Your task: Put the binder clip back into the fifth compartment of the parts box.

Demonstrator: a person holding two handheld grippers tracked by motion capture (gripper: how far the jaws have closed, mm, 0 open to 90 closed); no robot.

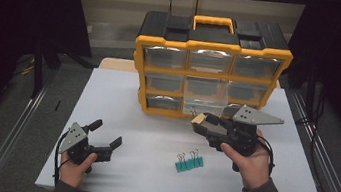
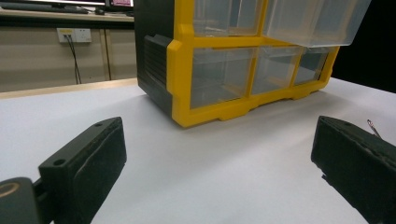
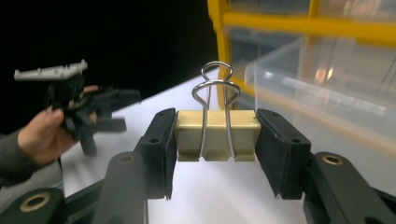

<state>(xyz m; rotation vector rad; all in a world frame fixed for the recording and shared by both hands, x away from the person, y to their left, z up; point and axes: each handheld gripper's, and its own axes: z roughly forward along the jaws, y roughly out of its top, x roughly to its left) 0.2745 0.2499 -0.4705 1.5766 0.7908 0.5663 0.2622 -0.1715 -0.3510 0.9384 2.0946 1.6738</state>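
Binder clip (image 3: 217, 135), cream and small, sits squeezed by its flat sides in my right hand-held gripper (image 3: 217, 140), just before the yellow drawer box (image 1: 210, 66). I think it is light, hard and slippery. My left hand-held gripper (image 1: 104, 139) gapes wide, holding nothing.
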